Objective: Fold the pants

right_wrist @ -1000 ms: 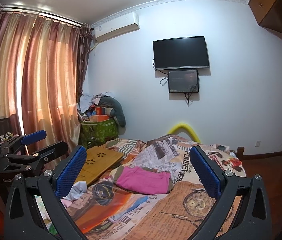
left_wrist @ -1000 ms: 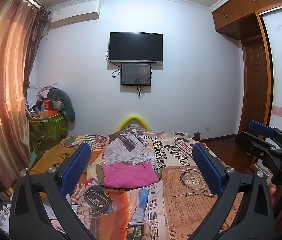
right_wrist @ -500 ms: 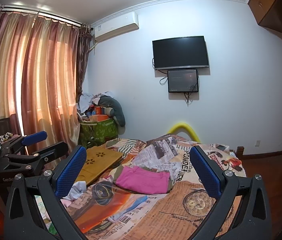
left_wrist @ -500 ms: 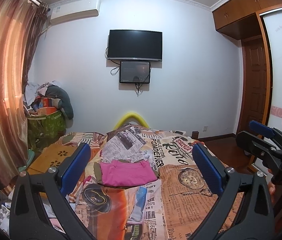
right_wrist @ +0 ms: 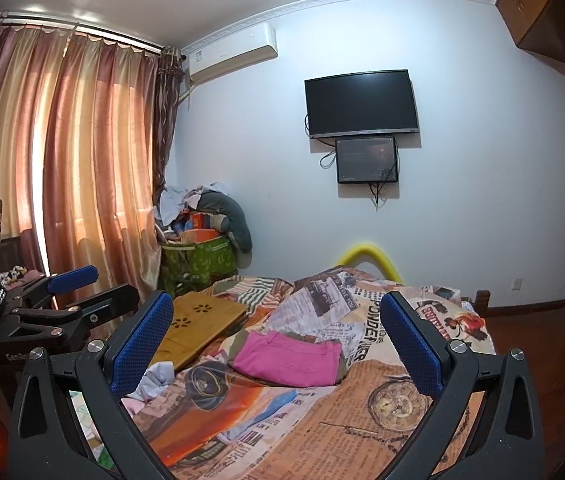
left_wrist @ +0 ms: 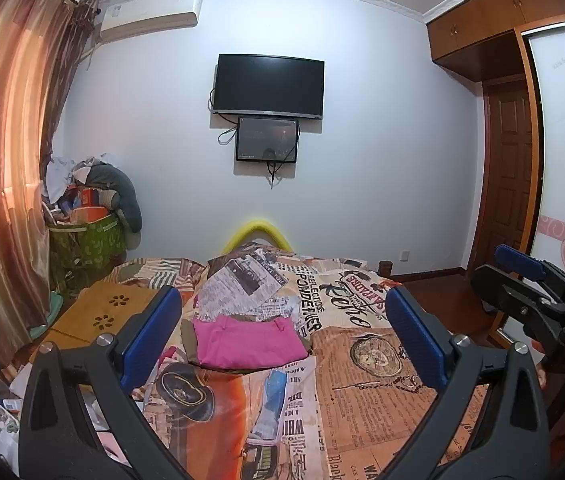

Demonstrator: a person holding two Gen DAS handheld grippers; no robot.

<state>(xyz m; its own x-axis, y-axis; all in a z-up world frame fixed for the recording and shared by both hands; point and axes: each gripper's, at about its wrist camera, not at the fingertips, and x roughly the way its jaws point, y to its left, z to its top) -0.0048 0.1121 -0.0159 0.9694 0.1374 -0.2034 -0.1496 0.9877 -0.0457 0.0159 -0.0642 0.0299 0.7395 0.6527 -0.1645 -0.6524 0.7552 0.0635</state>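
Folded pink pants (left_wrist: 247, 341) lie in a flat rectangle on an olive-brown garment in the middle of the bed; they also show in the right wrist view (right_wrist: 288, 360). My left gripper (left_wrist: 282, 340) is open and empty, held above the near part of the bed, well short of the pants. My right gripper (right_wrist: 278, 344) is open and empty at a similar height. The right gripper shows at the right edge of the left wrist view (left_wrist: 530, 300), and the left gripper shows at the left of the right wrist view (right_wrist: 62, 304).
The bed has a newspaper-print cover (left_wrist: 362, 380). A wooden lap tray (right_wrist: 198, 322) lies on its left side, with loose small clothes (right_wrist: 150, 380) near it. A green bin piled with clothes (right_wrist: 198, 256) stands by the curtain. A television (left_wrist: 268, 86) hangs on the far wall; a door (left_wrist: 508, 168) is at right.
The left wrist view has tilted slightly, so the bed and pants sit a little lower in frame. The right gripper has barely moved. Both stay open.
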